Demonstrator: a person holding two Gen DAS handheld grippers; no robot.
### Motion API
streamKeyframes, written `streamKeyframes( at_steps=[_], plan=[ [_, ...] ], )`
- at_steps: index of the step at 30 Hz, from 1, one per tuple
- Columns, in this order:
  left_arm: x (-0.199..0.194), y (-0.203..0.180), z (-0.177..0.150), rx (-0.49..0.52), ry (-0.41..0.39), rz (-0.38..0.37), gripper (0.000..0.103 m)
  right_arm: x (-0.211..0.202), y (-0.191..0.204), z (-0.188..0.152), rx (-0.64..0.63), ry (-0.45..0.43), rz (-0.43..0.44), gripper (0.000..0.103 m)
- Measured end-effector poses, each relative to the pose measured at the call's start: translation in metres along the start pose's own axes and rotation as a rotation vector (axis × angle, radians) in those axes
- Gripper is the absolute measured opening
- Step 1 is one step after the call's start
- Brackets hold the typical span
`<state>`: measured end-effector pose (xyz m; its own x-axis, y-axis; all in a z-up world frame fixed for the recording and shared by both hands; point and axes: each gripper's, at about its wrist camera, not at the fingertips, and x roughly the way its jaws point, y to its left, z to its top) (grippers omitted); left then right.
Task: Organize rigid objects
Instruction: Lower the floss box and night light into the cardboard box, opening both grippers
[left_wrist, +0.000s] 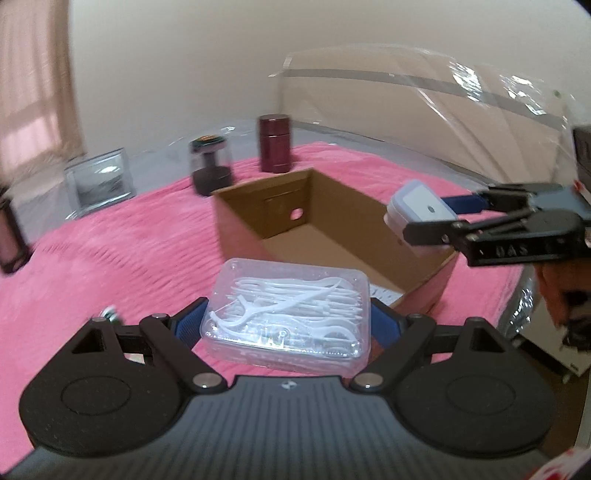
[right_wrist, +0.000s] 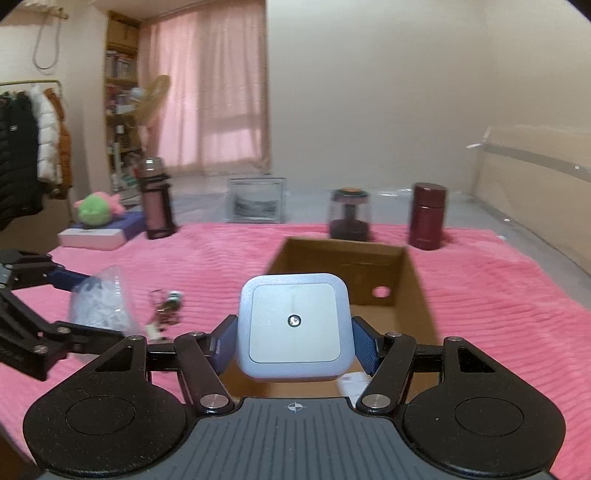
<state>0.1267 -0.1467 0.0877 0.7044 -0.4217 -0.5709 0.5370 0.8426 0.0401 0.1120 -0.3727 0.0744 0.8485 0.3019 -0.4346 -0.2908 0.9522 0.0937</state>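
Between the blue pads of the left tongs, a clear floss box full of white picks is sitting clenched, held in the air just short of the cardboard box. The right tongs are gripping a pale blue cube with a grey square face and a small round dot at its middle; it is hanging above the near edge of the same box, whose inside is showing a round hole in one wall. The box is lying open on a pink blanket. To its left on the blanket, near the floss box, a small cluster of keys is lying. Behind the box, a maroon flask and a dark jar are standing side by side, apart from each other. Further left a clear case and a tall bottle are standing at the blanket's far edge.
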Motion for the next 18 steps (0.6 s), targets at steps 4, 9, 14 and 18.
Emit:
streamKeyframes(
  at_steps=[4, 9, 14, 18],
  plan=[
    [0.025, -0.016, 0.019, 0.077, 0.011, -0.044, 0.086, 0.006, -0.032, 0.005, 0.008, 0.027, -0.014, 0.061],
    [0.057, -0.027, 0.038, 0.178, 0.039, -0.093, 0.086, 0.022, -0.059, 0.008, -0.049, 0.089, 0.015, 0.061],
    [0.086, -0.037, 0.056, 0.295, 0.076, -0.133, 0.086, 0.038, -0.075, 0.011, -0.159, 0.143, 0.084, 0.061],
    [0.11, -0.041, 0.07, 0.39, 0.11, -0.174, 0.086, 0.056, -0.08, 0.017, -0.275, 0.196, 0.138, 0.061]
  ],
)
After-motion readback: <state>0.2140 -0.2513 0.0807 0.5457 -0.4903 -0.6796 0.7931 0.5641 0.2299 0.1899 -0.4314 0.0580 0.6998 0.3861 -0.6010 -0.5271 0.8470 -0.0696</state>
